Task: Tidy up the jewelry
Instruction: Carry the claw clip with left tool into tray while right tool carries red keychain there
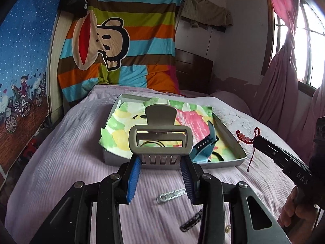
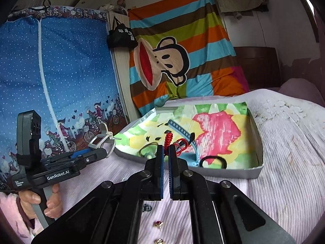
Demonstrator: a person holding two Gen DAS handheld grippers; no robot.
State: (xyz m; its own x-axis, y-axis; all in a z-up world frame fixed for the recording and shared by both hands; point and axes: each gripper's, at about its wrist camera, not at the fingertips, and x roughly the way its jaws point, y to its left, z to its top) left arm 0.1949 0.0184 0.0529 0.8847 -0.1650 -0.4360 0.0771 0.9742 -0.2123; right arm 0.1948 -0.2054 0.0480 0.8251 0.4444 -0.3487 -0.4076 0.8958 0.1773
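My left gripper is shut on a large grey hair claw clip and holds it upright above the near edge of the grey tray; it also shows in the right wrist view. My right gripper is shut on a red braided bracelet, which hangs from its tips in the left wrist view. The tray, lined with a colourful cloth, holds a blue watch strap, a black hair tie and a green ring.
On the pink bedspread near me lie a silver chain clip, a dark chain piece and small gold earrings. A striped monkey blanket hangs behind the bed. A blue curtain stands on the left.
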